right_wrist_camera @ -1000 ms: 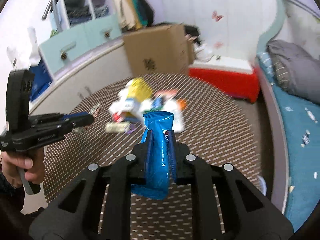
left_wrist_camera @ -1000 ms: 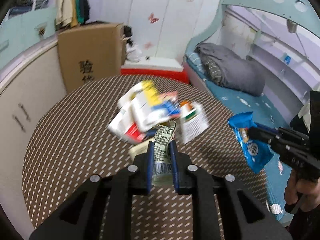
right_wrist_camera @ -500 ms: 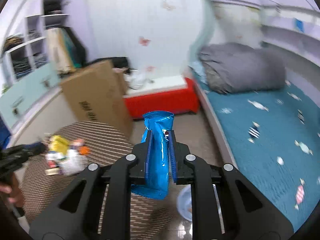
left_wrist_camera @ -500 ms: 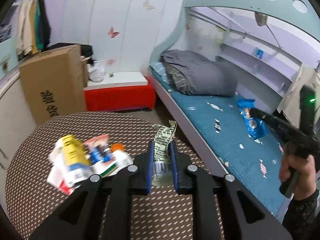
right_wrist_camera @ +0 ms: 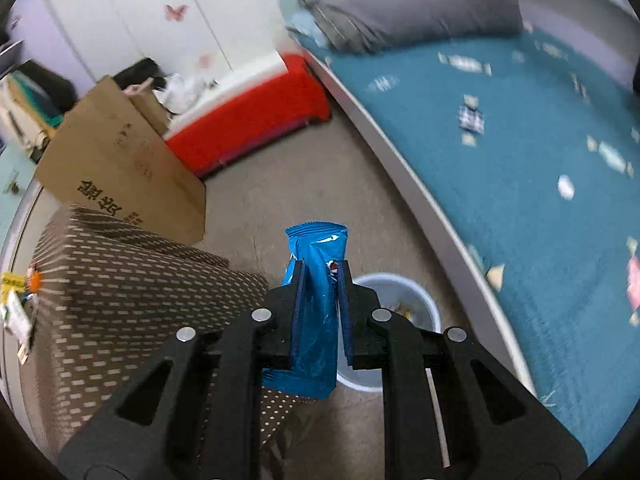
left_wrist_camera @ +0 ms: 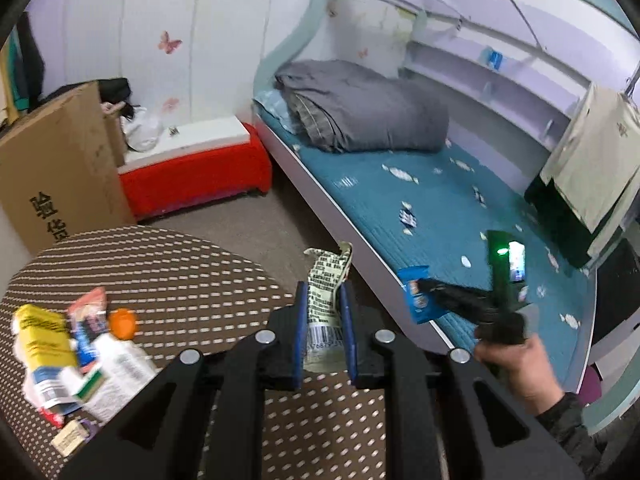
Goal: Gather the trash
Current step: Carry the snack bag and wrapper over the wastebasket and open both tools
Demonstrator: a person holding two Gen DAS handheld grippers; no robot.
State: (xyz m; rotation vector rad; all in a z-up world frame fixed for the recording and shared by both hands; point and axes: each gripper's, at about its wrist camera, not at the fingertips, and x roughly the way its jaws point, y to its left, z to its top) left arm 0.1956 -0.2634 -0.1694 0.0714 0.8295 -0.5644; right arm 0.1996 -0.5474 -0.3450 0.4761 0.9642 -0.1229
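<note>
Gripping a cream wrapper printed with black text and a barcode, the left tongs are nearly closed, their blue pads pressing the wrapper from both sides so that its crumpled top sticks up past the tips. Behind and to the left of these tongs, on the brown patterned worktop, lies a heap of trash: a yellow packet, white cartons and an orange cap. To their right, the person's hand carries the other tool. The right tongs are also almost closed, clamped on a blue snack bag that stands upright between the pads, its crimped edge above the tips. Just beyond and below the right tongs, on the floor beside the bed, sits a pale blue bin with scraps inside.
</note>
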